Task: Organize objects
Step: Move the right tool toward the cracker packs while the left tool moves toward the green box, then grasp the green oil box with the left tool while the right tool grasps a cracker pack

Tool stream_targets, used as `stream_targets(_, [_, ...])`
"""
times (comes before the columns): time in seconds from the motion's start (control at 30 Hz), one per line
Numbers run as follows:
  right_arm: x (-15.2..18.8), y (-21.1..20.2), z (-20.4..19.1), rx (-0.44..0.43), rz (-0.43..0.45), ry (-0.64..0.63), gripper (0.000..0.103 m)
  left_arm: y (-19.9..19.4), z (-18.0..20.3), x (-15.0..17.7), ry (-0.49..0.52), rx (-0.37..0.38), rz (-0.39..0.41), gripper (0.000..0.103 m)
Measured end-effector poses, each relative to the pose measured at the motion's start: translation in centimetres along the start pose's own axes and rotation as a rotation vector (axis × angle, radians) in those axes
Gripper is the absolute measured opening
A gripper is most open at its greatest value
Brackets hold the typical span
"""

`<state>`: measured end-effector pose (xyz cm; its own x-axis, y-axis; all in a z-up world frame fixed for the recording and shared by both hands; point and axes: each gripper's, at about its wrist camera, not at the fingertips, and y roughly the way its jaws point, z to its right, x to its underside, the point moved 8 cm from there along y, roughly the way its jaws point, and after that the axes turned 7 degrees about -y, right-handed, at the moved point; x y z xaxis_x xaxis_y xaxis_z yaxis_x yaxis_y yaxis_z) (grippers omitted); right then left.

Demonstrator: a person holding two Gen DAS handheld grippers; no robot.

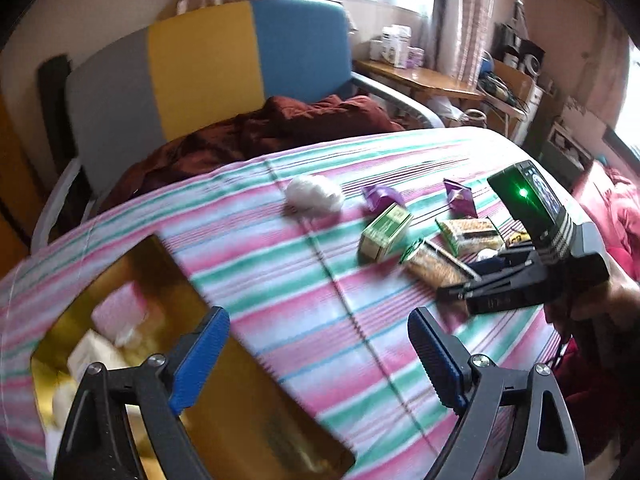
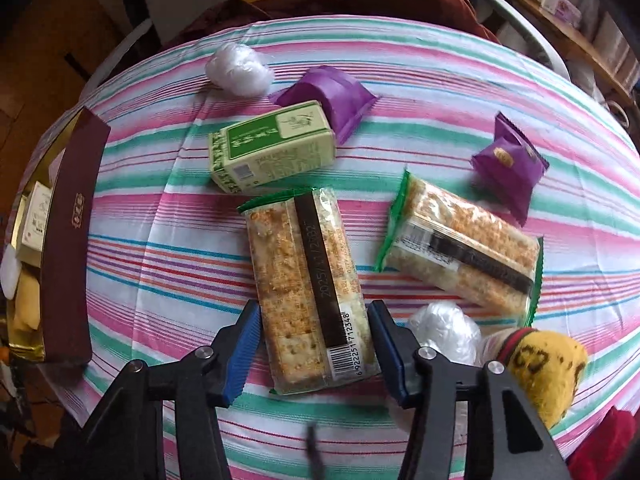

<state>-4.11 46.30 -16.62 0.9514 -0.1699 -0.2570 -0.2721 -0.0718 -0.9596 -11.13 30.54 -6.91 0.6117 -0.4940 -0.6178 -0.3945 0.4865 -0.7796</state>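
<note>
My right gripper (image 2: 312, 348) is open, its blue pads on either side of a clear cracker pack (image 2: 308, 296) lying on the striped cloth; I cannot tell whether the pads touch it. A second cracker pack (image 2: 460, 252), a green box (image 2: 272, 148), two purple packets (image 2: 332, 100) (image 2: 512, 164) and white plastic balls (image 2: 240, 68) (image 2: 444, 328) lie around it. My left gripper (image 1: 316, 356) is open and empty above the cloth, beside the gold-lined box (image 1: 132, 344). The right gripper (image 1: 520, 280) shows in the left view over the crackers (image 1: 432, 268).
The maroon-walled gold box (image 2: 68, 240) holding small packages sits at the table's left edge. A yellow knitted item (image 2: 548, 368) lies at the right. A striped chair (image 1: 200, 60) with a dark red blanket (image 1: 260, 128) stands behind the table (image 1: 320, 272).
</note>
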Motion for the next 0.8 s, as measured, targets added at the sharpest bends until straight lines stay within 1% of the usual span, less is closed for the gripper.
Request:
stream_targets(0.2, [0.1,-0.3,0.5,0.014,-0.003,-0.006,0.055,4.5,2.0,-3.1,0.042,0.009,-0.046,0.090])
stream_targets(0.27, [0.1,-0.4,0.3,0.009,-0.003,-0.002,0.055,6.3,2.6,-3.6,0.052,0.015,-0.076,0.083])
stream_targets(0.3, [0.3,-0.6,0.2,0.007,-0.002,0.000,0.055,7.2,2.9,-3.7,0.056,0.024,-0.098,0.075])
stream_targets(0.4, [0.4,-0.8,0.5,0.008,-0.003,-0.002,0.055,9.5,3.7,-3.9,0.065,0.042,-0.141,0.069])
stream_targets(0.63, [0.4,-1.0,0.7,0.012,-0.004,-0.004,0.055,12.6,5.8,-4.3,0.139,0.056,-0.170,0.067])
stream_targets(0.7, [0.1,-0.4,-0.3,0.013,-0.004,-0.004,0.055,13.8,6.1,-4.5,0.155,0.052,-0.185,0.067])
stream_targets(0.73, [0.3,-0.6,0.2,0.013,-0.004,-0.004,0.055,14.2,6.3,-4.6,0.156,0.056,-0.191,0.061])
stream_targets(0.8, [0.2,-0.6,0.1,0.011,-0.004,-0.002,0.056,15.3,6.6,-4.7,0.155,0.069,-0.211,0.053])
